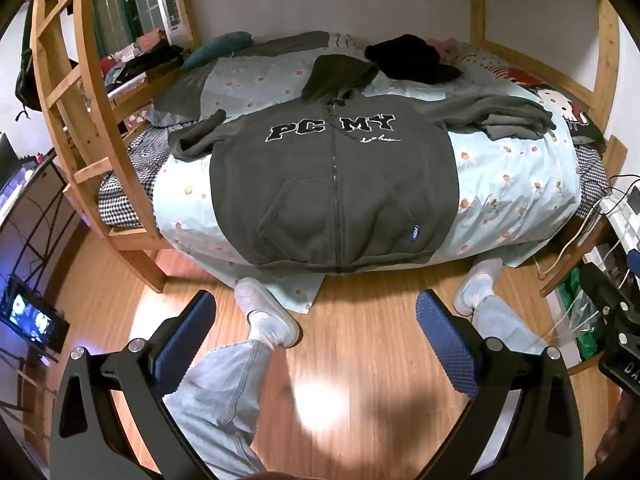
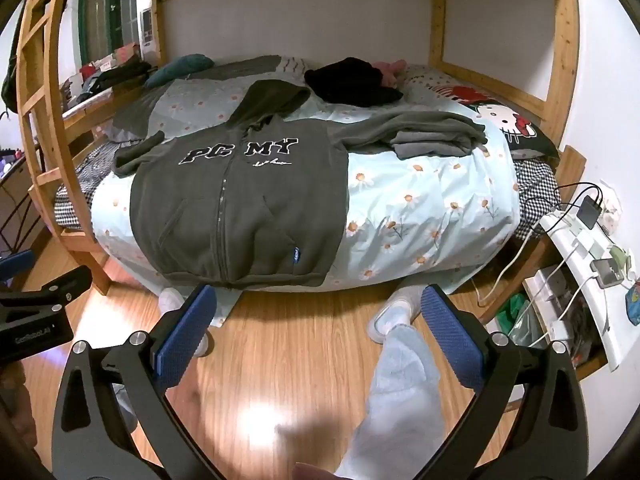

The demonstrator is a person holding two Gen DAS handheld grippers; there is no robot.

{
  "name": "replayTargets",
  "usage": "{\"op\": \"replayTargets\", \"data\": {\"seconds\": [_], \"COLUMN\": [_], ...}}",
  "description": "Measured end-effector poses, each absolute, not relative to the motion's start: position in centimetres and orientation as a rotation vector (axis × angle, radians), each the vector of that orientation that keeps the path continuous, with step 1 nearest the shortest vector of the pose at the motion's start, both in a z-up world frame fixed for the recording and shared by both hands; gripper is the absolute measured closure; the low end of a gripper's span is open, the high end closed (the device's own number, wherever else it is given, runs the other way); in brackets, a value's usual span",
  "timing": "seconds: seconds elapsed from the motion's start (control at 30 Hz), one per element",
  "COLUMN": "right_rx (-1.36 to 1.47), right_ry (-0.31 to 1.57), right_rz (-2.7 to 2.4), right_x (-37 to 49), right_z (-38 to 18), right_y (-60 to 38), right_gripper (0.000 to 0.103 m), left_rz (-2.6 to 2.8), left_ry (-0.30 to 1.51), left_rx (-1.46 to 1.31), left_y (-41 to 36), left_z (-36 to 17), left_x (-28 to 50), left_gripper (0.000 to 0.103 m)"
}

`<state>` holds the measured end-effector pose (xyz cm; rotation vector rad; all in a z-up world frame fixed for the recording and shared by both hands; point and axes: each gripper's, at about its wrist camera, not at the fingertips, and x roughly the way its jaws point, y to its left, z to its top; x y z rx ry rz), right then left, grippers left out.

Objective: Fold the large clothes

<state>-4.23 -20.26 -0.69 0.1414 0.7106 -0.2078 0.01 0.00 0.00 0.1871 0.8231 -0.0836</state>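
A grey hoodie lies flat, front up and zipped, on the bed, hem at the near edge, likely spread for folding. Its 2 sleeves reach sideways. The left gripper and right gripper hover above the floor, both released, empty, well short of it.

Hoodie: hem hangs over the bed edge; the back and whatever lies beneath are hidden. Small script under the chest letters too small to read. Blue label text illegible.

Black garment behind the hood: a bunched heap, type cannot be told. Pink item mostly hidden behind it.

Person's legs: blurred, cut off by the lower edge in both views.

Other tool at left wrist view's right edge: only partly in frame, fingers not seen.
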Motion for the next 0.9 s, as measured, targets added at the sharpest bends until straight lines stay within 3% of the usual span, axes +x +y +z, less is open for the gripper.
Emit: {"op": "replayTargets", "data": {"seconds": [0.9], "right_rx": [0.141], "right_ry": [0.707], "right_rz": [-0.22], "right_x": [-3.87], "right_z": [-0.6], "right_y": [-20.61], "right_gripper": [0.003], "left_rz": [-0.084], "left_ry": [0.829], "left_rx": [0.194], "left_y": [0.63], "left_z": [-0.07], "left_x": [-0.05], "left_gripper": [0.005]}}
